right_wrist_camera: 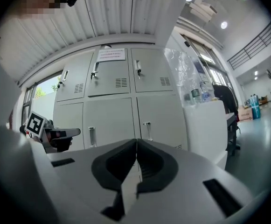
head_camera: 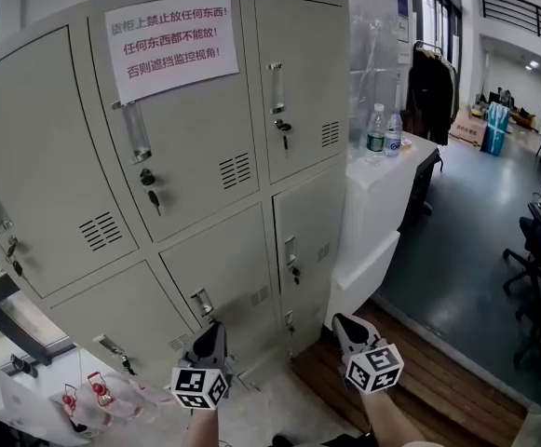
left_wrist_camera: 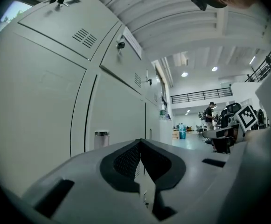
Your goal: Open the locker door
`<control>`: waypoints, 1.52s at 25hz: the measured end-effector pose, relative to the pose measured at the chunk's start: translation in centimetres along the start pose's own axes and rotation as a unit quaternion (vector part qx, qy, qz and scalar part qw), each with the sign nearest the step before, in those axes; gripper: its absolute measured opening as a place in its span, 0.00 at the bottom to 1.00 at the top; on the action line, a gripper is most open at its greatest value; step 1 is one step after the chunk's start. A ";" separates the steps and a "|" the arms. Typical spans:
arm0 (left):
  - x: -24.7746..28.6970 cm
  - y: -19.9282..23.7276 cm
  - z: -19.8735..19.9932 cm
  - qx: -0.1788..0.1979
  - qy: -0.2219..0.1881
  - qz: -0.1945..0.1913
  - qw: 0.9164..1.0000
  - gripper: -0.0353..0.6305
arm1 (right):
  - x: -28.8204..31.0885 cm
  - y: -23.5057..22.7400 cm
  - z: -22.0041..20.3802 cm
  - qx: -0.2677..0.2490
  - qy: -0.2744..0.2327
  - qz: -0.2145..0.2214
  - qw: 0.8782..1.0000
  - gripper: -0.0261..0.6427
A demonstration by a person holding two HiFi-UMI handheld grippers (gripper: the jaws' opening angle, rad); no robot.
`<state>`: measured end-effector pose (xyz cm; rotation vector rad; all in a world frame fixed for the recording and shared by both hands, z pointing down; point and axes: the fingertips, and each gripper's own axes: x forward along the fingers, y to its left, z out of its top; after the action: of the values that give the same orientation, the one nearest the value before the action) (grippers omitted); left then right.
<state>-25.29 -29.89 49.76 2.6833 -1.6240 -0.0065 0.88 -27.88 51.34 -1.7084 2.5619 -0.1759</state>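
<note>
Left tool [head_camera: 212, 335] and right tool [head_camera: 347, 328] sat closed and empty near the foot of the locker [head_camera: 186, 138]. Its doors were all shut. I judged the lower door [head_camera: 228, 268] thin, stiff, slick metal, light to swing; its handle [head_camera: 202, 303] looked the only hold.

A pale grey metal locker [head_camera: 196, 138] stands upright just ahead of the left hand-held gripper [head_camera: 214, 330] and the right hand-held gripper [head_camera: 342, 321]. It has two rows of three doors, all shut, each with a vertical handle, lock and vent slots. The lower middle door [head_camera: 223, 268] is nearest, just beyond the left one.
</note>
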 end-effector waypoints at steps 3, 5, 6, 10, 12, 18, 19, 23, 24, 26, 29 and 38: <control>0.9 2.1 -0.5 -0.005 0.007 0.012 1.000 0.06 | 2.7 0.5 -0.2 -0.001 0.002 0.016 1.000 0.06; 1.4 2.9 -0.7 -0.008 0.007 0.020 1.000 0.06 | 4.1 0.5 -0.2 -0.002 0.003 0.026 1.000 0.06; 1.6 3.1 -0.7 -0.009 0.007 0.024 1.000 0.06 | 4.7 0.4 -0.2 -0.003 0.004 0.031 1.000 0.06; 2.7 3.1 -0.1 -0.013 0.002 0.045 0.999 0.06 | 6.7 -0.5 0.2 -0.003 0.008 0.052 0.999 0.06; 3.1 2.5 0.3 -0.013 -0.001 0.057 0.998 0.06 | 7.3 -1.2 0.5 -0.004 0.013 0.064 0.998 0.06; 3.8 1.2 1.0 -0.005 -0.001 0.098 0.995 0.06 | 8.8 -3.1 1.9 -0.009 0.015 0.102 0.995 0.06; 3.8 1.0 1.0 -0.006 0.000 0.105 0.994 0.06 | 8.9 -3.3 1.9 -0.009 0.016 0.109 0.994 0.06; 3.6 0.3 1.4 -0.003 -0.001 0.127 0.992 0.06 | 9.5 -3.4 2.3 -0.014 0.022 0.145 0.989 0.06; 3.6 0.1 1.5 -0.003 -0.002 0.132 0.991 0.06 | 9.7 -3.4 2.5 -0.017 0.022 0.152 0.988 0.06; 3.5 -0.1 1.6 -0.004 -0.004 0.139 0.990 0.06 | 9.9 -3.4 2.9 -0.020 0.018 0.162 0.986 0.06; 3.4 -0.3 1.6 -0.005 -0.002 0.147 0.989 0.06 | 10.3 -3.1 4.1 -0.029 0.008 0.172 0.985 0.06; 3.4 -0.7 1.8 -0.007 -0.003 0.150 0.989 0.06 | 11.6 -2.6 8.4 -0.042 -0.017 0.186 0.981 0.36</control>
<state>-23.08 -32.57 47.96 2.4004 -2.0022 -0.0246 -0.24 -40.12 43.49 -1.2055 2.8371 -0.0212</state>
